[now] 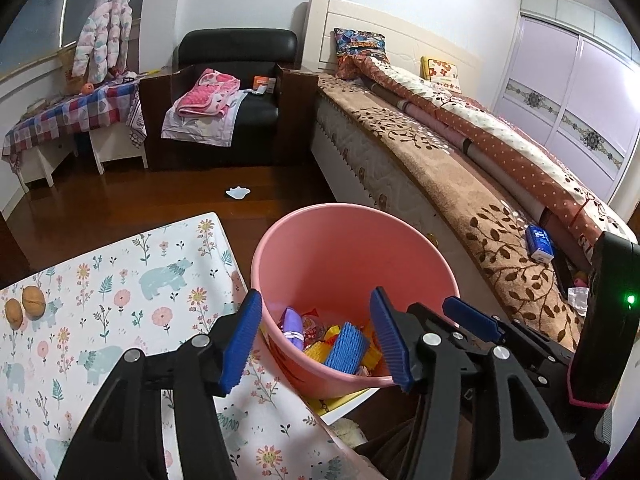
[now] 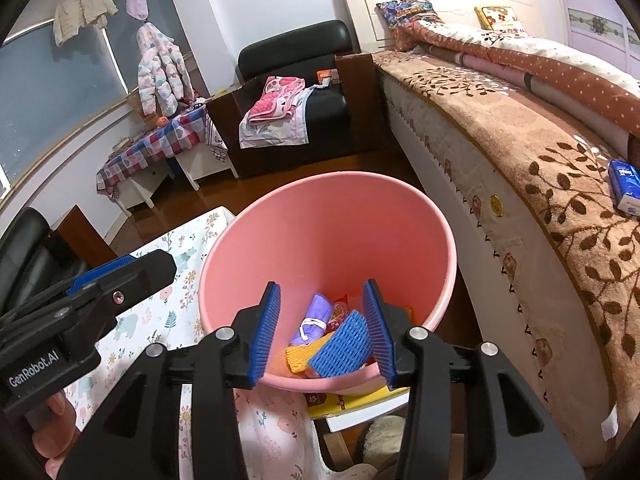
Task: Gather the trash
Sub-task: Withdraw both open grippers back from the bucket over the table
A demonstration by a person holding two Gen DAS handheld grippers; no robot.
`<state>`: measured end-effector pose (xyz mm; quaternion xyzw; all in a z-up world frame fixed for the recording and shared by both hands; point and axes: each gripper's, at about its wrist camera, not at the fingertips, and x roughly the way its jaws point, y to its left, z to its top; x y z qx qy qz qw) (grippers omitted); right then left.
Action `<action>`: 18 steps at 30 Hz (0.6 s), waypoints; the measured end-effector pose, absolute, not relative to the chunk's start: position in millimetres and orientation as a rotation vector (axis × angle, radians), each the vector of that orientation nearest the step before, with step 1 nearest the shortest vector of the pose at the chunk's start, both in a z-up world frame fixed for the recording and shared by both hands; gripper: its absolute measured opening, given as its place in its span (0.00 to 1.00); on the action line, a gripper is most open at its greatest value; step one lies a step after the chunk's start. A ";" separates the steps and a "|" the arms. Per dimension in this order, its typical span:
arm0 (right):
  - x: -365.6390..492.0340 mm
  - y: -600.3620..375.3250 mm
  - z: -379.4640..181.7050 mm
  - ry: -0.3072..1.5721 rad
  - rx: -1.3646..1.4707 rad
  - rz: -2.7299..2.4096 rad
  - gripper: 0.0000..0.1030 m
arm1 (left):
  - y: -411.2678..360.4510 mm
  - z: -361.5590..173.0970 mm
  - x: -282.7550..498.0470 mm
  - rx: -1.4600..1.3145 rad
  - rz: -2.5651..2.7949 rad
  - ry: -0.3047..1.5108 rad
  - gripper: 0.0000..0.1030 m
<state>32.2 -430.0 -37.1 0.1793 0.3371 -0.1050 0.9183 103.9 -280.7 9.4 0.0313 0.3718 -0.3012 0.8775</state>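
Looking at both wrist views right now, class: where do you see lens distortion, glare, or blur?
Left wrist view: the bed edge bows in a fisheye curve, dark vignette fills the corners, and the wooden floor shows soft glare. Right wrist view: the pink bin stays sharp, the window wall curves strongly, and no motion blur shows.

One round pink plastic bucket (image 1: 352,248) stands on the floor. Two brown walnuts (image 1: 24,306) lie on one floral bear-print cloth (image 1: 120,280). One white scrap of paper (image 1: 238,192) lies on the wooden floor. One blue tissue packet (image 1: 540,243) rests on the bed, with two patterned pillows (image 1: 360,42).
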 end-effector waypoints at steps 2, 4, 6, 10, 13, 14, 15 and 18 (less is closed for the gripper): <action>31.7 -430.2 -36.6 0.692 0.370 -0.217 0.43 | -280.2 9.9 102.6 0.063 -0.634 0.775 0.59; 31.9 -430.2 -36.5 0.696 0.371 -0.211 0.45 | -280.6 10.6 101.5 0.064 -0.635 0.772 0.61; 31.9 -430.3 -36.0 0.695 0.369 -0.211 0.51 | -280.8 11.0 101.0 0.064 -0.635 0.773 0.63; 30.7 -427.4 -35.0 0.693 0.357 -0.210 0.53 | -280.8 9.4 101.7 0.063 -0.618 0.792 0.66; 29.4 -427.2 -34.4 0.689 0.357 -0.212 0.53 | -279.1 7.7 102.1 0.056 -0.602 0.796 0.66; 28.6 -427.3 -34.2 0.687 0.360 -0.212 0.54 | -278.3 7.7 101.6 0.055 -0.598 0.794 0.66; 28.2 -427.4 -34.2 0.686 0.362 -0.213 0.55 | -277.8 8.1 101.0 0.056 -0.592 0.791 0.66; 26.1 -427.1 -32.7 0.679 0.367 -0.214 0.60 | -276.3 9.1 99.8 0.057 -0.583 0.788 0.66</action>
